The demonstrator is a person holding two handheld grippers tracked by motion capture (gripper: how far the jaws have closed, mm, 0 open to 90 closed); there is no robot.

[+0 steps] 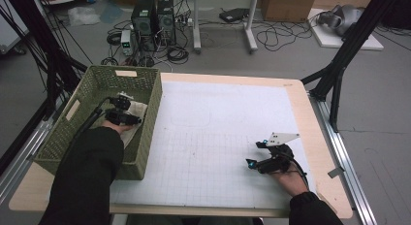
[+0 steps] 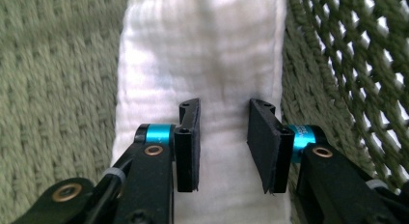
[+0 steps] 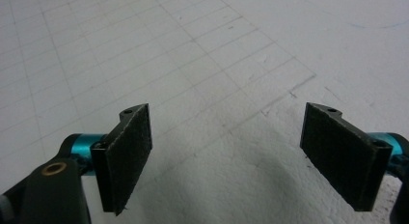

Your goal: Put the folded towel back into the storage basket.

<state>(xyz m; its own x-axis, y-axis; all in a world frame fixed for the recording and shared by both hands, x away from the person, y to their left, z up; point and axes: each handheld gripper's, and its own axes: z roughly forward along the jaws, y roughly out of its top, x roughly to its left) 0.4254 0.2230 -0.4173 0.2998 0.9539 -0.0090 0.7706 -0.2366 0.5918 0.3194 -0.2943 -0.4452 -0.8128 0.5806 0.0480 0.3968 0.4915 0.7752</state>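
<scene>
High view: nearest me, the person's two sleeved forearms come in from the bottom edge. The right gripper (image 1: pixel 257 154) rests low over the surface (image 1: pixel 203 137), a white gridded mat on a pale wood top, its fingers (image 3: pixel 126 154) spread wide with nothing between them. To the left, the left gripper (image 1: pixel 127 111) is down inside the green woven basket (image 1: pixel 145 137), over the white cloth (image 1: pixel 138 108) lying on the basket's floor. From that gripper's own camera, its fingers (image 2: pixel 188 147) stand narrowed to either side of a fold of the cloth (image 2: pixel 202 55), right at the fabric, though I can't say they pinch it yet. So I'd judge the grab is only beginning; lifting the cloth out and laying it on the mat is all left. Beyond the surface lie a grey floor, tangled cables, two computer towers (image 1: pixel 154 16) and cardboard boxes.
</scene>
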